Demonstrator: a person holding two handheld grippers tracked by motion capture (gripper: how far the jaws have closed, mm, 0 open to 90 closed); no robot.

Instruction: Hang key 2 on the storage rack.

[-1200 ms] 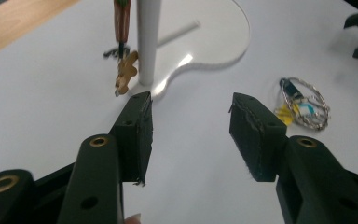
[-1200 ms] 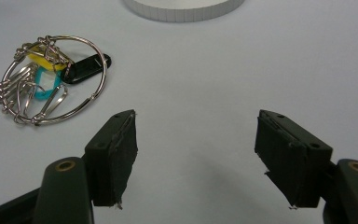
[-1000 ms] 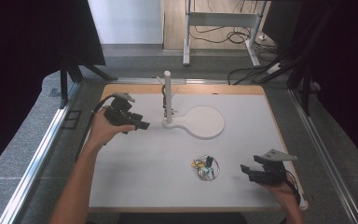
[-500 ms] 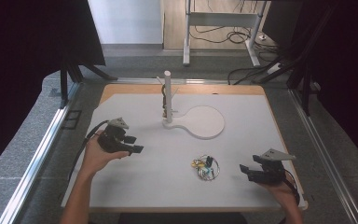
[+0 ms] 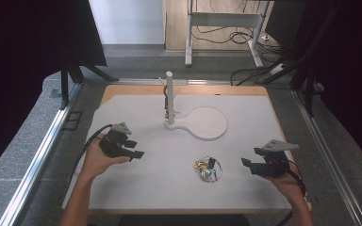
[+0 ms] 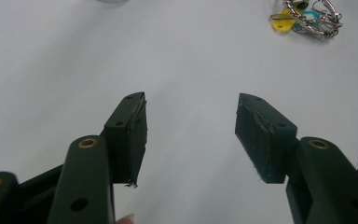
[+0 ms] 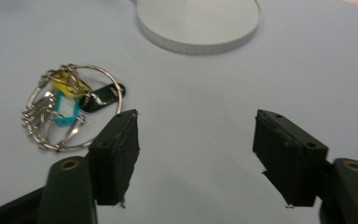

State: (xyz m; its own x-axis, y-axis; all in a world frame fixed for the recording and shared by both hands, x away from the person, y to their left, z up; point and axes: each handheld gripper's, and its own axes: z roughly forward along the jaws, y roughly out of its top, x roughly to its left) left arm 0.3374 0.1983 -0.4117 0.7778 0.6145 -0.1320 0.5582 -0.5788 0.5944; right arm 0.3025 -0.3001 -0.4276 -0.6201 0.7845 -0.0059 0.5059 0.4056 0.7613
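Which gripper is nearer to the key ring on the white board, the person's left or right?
Right. The right gripper sits just right of the key ring, at about its level. The left gripper is farther off to the ring's left, slightly behind it.

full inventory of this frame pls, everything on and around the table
key ring: 1, silver ring with yellow, turquoise and black tags, on the board between the two grippers, nearer the right one
stand: 1, white, upright post on a round flat base, far middle of the board
board: 1, white, covers the table top
table: 1, wood edge showing at the far side
desk frame: 1, white legs, on the floor behind, cables beside it
left gripper: 1, black, in hand over the board's left part, jaws open, nothing between
right gripper: 1, black, in hand at right, jaws open, nothing between
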